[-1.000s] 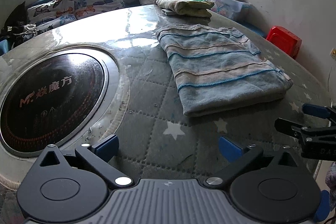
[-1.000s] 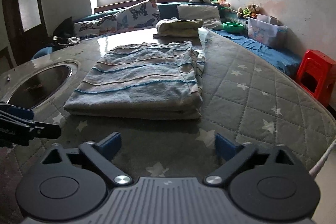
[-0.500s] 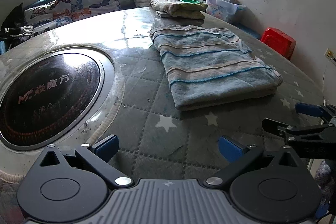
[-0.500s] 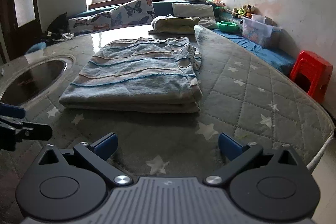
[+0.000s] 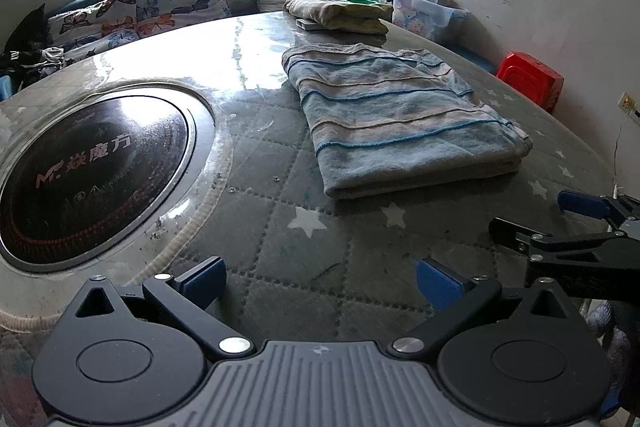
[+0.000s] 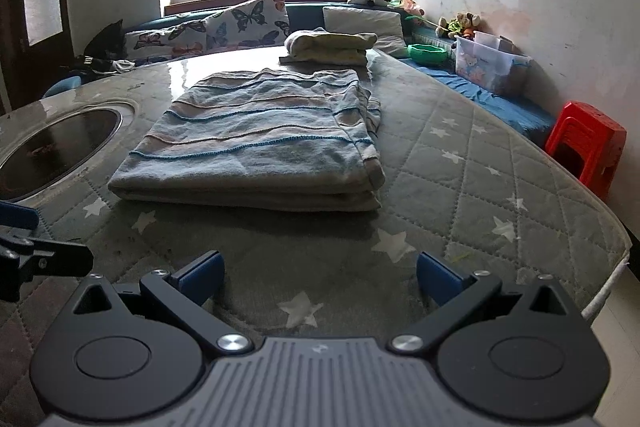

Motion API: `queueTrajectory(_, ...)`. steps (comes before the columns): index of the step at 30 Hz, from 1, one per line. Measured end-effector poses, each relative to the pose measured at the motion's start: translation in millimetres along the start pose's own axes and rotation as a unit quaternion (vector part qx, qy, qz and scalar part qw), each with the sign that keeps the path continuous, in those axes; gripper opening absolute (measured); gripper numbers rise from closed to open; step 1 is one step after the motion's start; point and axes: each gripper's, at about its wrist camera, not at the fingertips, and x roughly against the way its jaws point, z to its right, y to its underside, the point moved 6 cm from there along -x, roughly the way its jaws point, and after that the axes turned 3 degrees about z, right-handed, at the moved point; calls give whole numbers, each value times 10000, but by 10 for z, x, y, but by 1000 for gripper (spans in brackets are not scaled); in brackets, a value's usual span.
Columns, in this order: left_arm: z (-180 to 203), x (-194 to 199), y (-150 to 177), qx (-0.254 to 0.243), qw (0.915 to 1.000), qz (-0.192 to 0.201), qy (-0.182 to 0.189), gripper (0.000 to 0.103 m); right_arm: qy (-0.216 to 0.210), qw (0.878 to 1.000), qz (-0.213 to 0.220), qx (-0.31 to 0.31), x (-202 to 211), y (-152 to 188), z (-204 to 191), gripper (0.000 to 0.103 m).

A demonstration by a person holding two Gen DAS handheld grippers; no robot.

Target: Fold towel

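A grey-blue striped towel (image 5: pixel 400 119) lies folded in a flat rectangle on the quilted star-print table cover (image 5: pixel 304 251); in the right wrist view the towel (image 6: pixel 256 143) sits straight ahead. My left gripper (image 5: pixel 320 279) is open and empty, hovering near the table's front, well short of the towel. My right gripper (image 6: pixel 320 277) is open and empty too, back from the towel's near folded edge. Its fingers (image 5: pixel 576 203) show at the right edge of the left wrist view; the left gripper's fingers (image 6: pixel 18 217) show at the left edge of the right wrist view.
A round black cooktop (image 5: pixel 92 175) is set into the table at left. Another folded cloth bundle (image 5: pixel 340 13) lies at the table's far side. A cushioned bench (image 6: pixel 240 23), a clear plastic bin (image 6: pixel 488 63) and a red stool (image 6: pixel 584 143) stand along the walls.
Both grippers have drawn back from the towel toward the table's near edge, so it looks smaller and farther away. Both stay open and empty; the towel has not moved.
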Motion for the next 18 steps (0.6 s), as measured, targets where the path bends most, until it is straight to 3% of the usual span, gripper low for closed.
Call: queueTrajectory(18,172,65,90,-194,9998,-4,-33,103,197,9993,-237,-196,60,-4,-30,103)
